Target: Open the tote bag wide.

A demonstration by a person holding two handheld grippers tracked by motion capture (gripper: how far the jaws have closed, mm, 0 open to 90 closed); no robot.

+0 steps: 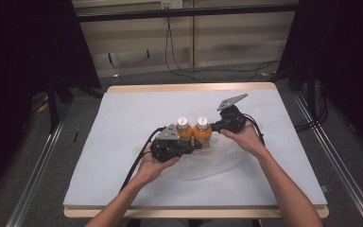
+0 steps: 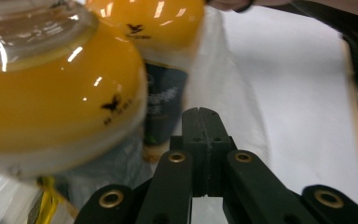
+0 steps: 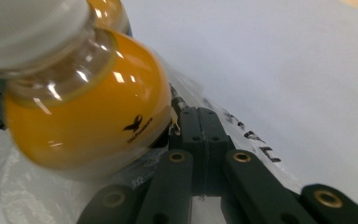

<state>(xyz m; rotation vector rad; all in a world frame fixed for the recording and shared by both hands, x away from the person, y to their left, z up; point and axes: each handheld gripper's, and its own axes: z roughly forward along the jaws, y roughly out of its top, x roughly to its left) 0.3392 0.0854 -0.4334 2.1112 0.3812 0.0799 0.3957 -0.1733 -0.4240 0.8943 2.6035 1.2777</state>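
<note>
A table (image 1: 123,89) with a pale wooden rim is carrying a light grey mat (image 1: 123,142) that is covering nearly all of its top. A clear plastic bag (image 1: 208,163) is lying crumpled on the mat near the middle, and two bottles — the left bottle (image 1: 184,130) and the right bottle (image 1: 202,132) — are standing upright, side by side and touching, each showing orange contents and a white cap.

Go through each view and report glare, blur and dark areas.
High view: sharp and evenly lit on the table, its flanks very dark. Left gripper view: the near orange bottle is blurred, with white highlights streaking its glass. Right gripper view: the bottle is soft, its white cap defocused and glints on the glass.
</note>
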